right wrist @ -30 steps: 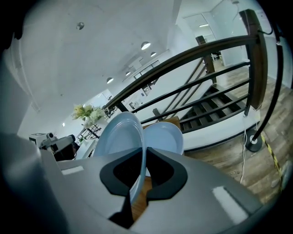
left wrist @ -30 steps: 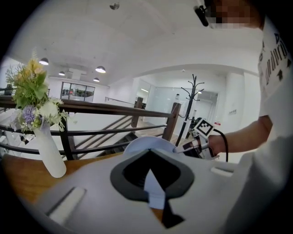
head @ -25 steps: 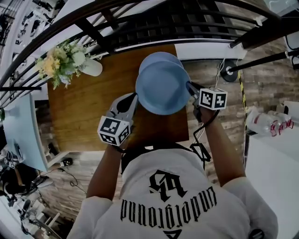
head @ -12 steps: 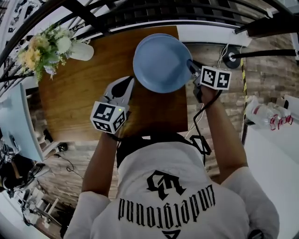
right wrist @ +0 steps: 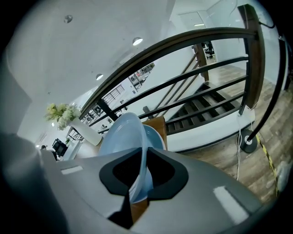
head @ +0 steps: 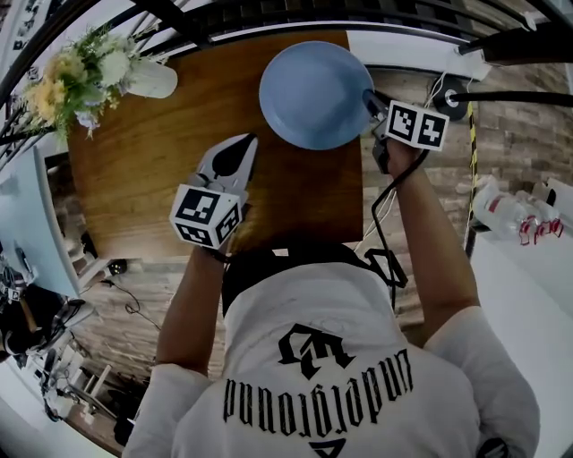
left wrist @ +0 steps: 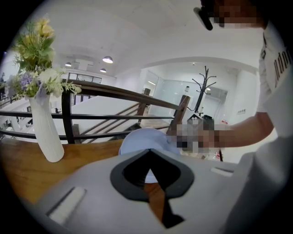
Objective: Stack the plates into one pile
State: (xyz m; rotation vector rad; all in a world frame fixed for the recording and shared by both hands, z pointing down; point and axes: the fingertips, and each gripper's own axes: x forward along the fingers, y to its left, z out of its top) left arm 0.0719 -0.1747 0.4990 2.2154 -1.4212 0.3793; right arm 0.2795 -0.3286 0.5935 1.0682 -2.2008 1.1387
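Note:
A blue plate [head: 313,94] lies at the far right of the wooden table [head: 161,179], covering the plate under it in the head view. My right gripper [head: 369,100] grips its right rim. In the right gripper view the upper blue plate [right wrist: 119,137] runs edge-on between the jaws, close against a second blue plate [right wrist: 154,137]. These jaws have just been opening a little, with the rim still between them. My left gripper [head: 247,143] hovers over the table left of the plates, shut and empty. The left gripper view looks past its shut gripper [left wrist: 153,183] to the plates [left wrist: 142,139].
A white vase of flowers [head: 148,79] stands at the table's far left corner, also the vase [left wrist: 46,132] in the left gripper view. A dark stair railing [head: 269,18] runs behind the table. A floor stand base [head: 448,89] and cables lie right of the table.
The right gripper has carried the blue plate away from me and down over the other plate, which now hides beneath it. The left gripper has sunk a little toward the table.

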